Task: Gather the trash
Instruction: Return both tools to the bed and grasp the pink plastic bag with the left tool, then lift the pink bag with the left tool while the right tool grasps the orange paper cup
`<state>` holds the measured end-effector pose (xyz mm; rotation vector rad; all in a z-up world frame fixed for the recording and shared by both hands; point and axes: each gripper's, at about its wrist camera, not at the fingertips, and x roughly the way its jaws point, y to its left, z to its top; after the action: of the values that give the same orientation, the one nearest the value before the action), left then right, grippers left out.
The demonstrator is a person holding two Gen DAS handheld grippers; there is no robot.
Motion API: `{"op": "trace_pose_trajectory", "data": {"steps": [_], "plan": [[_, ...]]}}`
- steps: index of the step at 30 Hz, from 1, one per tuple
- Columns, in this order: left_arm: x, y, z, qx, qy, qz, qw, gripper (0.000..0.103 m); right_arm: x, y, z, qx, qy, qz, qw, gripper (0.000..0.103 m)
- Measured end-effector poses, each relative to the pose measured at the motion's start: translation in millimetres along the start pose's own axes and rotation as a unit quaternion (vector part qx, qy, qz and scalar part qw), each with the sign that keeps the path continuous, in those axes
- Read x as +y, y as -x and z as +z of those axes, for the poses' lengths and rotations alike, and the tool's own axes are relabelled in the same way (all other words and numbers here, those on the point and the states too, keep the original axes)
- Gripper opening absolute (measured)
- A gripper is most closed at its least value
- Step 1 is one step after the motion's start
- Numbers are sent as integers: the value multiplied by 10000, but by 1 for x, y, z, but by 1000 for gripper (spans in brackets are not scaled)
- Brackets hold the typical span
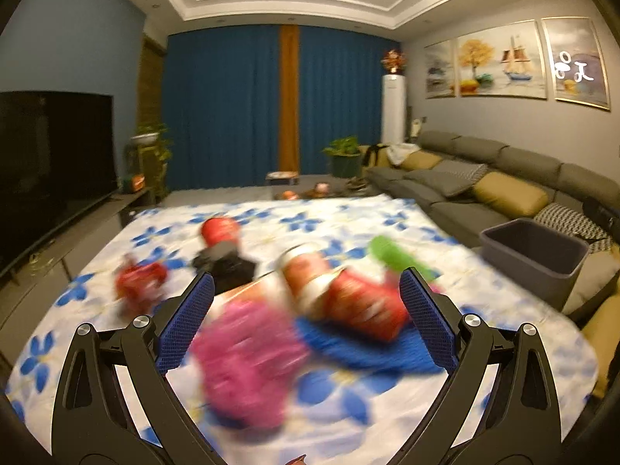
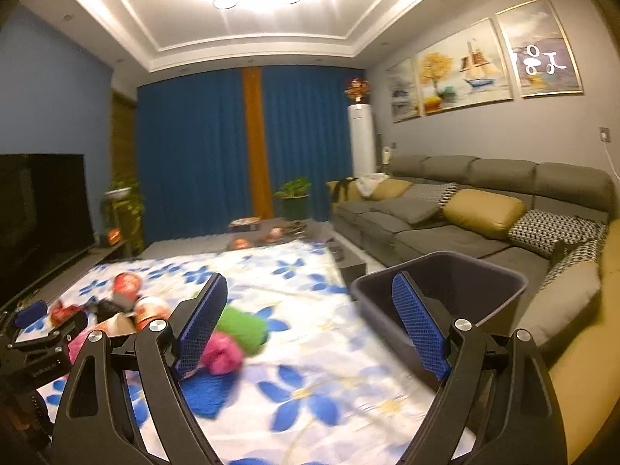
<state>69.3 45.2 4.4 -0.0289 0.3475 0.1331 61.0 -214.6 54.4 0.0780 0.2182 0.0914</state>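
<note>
trash (image 1: 348,302) lies blurred in a heap on the flowered cloth (image 1: 348,399), left of the grey bin (image 1: 534,259). the left gripper (image 1: 306,310) hangs above it, jaws wide, holding nothing. the right gripper (image 2: 310,317) is likewise spread and empty before the bin.

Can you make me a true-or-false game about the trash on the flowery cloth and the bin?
1. The dark grey plastic bin stands at the cloth's right edge, near the sofa. True.
2. The left gripper is squeezing the crumpled pink wrapper. False: its jaws are open and hold nothing.
3. The green crumpled wrapper already lies inside the bin. False: it lies on the white cloth with blue flowers.
4. The right gripper is open and empty. True.
5. The curtains are red. False: the curtains are blue.
</note>
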Motion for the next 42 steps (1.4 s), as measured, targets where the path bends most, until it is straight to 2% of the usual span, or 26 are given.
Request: {"op": "trace_pose_trajectory", "data": {"steps": [7,13,16,18,23,26,29,33,36,42], "plan": [[43,5,-14,186,186,230,9994,95,43,0,-13,202,89,375,9991,87],[52,-4,-21,396,234,33,9989,92,69,-2,-22,342,240,572,9975,87],[51,-14,-24,585,251,-110,9979,84,75,-3,-27,410,300,632,9967,87],[50,-21,-26,728,274,-211,9967,73,80,-7,-30,474,339,667,9961,87],[52,-35,-32,1084,323,-258,9932,58,85,-14,-36,575,394,674,9953,87],[54,-44,-35,1307,402,-396,9898,44,84,-19,-39,639,394,667,9949,87],[56,-47,-37,1389,451,-524,9879,30,85,-26,-42,699,407,652,9946,87],[57,-45,-38,1396,492,-579,9873,18,84,-32,-45,780,412,622,9942,87],[60,-38,-34,1328,586,-689,9870,14,85,-37,-48,857,409,622,9935,87],[64,-11,-14,894,695,-859,9898,14,94,-50,-53,995,492,706,9913,87]]}}
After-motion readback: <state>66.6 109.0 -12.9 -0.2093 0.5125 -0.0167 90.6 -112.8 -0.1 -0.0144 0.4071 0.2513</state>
